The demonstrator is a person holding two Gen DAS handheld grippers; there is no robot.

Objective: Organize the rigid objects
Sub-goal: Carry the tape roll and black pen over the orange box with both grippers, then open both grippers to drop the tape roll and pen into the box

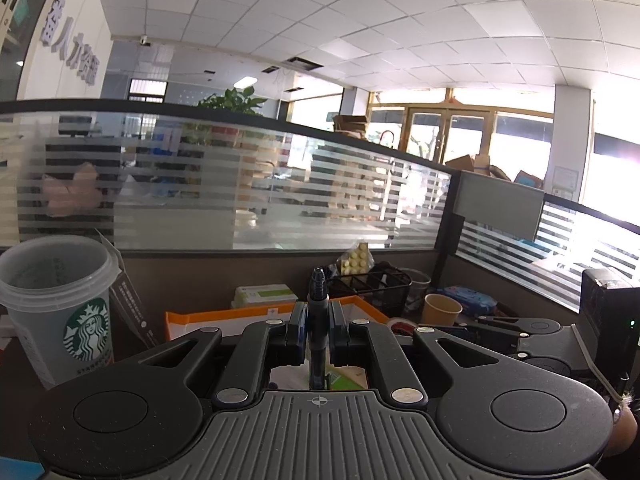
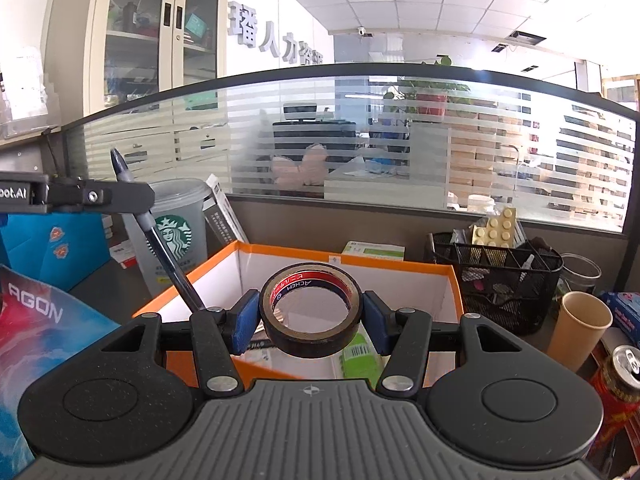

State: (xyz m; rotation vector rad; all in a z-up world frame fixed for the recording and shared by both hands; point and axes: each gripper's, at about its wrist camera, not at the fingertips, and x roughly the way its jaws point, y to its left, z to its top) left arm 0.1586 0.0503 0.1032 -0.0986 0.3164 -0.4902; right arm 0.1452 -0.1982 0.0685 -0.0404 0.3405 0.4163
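Right wrist view: right hand-held gripper [image 2: 311,316] clamps tape roll [image 2: 311,310], axis upright; orange box [image 2: 400,266] at twelve o'clock; left hand-held gripper [image 1: 315,334] pinches pen [image 1: 318,312].

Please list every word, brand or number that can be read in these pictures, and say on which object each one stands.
"ACHEM": inside the tape roll held by the right hand-held gripper.
"AGON": on the red and blue box at left.
"oot.AI", cut off: on the left hand-held gripper.
Starbucks siren logo: on the plastic cup; its small print is blurred.
Large wall characters: only partly legible.
Green box label: too small.
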